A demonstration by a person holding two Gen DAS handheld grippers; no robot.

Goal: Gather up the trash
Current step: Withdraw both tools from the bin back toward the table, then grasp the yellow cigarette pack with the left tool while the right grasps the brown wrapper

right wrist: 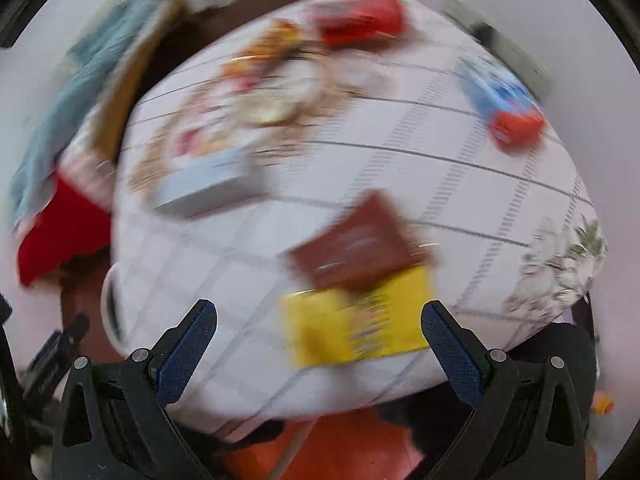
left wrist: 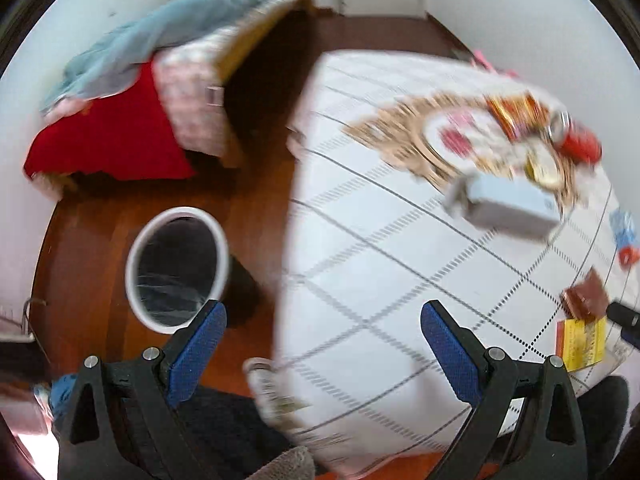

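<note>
Both claws, left gripper [left wrist: 323, 322] and right gripper [right wrist: 319, 322], are being held open and empty; yellow packet [right wrist: 356, 326] is best being approached squarely, flat.

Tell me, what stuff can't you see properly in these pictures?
- Yellow packet, right wrist view: motion blur smears its print, unreadable.
- Brown packet, right wrist view: label blurred.
- Plate with wrappers, left wrist view: blur, items cannot be told apart.
- White bin, left wrist view: dark liner, contents unclear.
- Blue and red packet, left wrist view: cut off by the edge.
</note>
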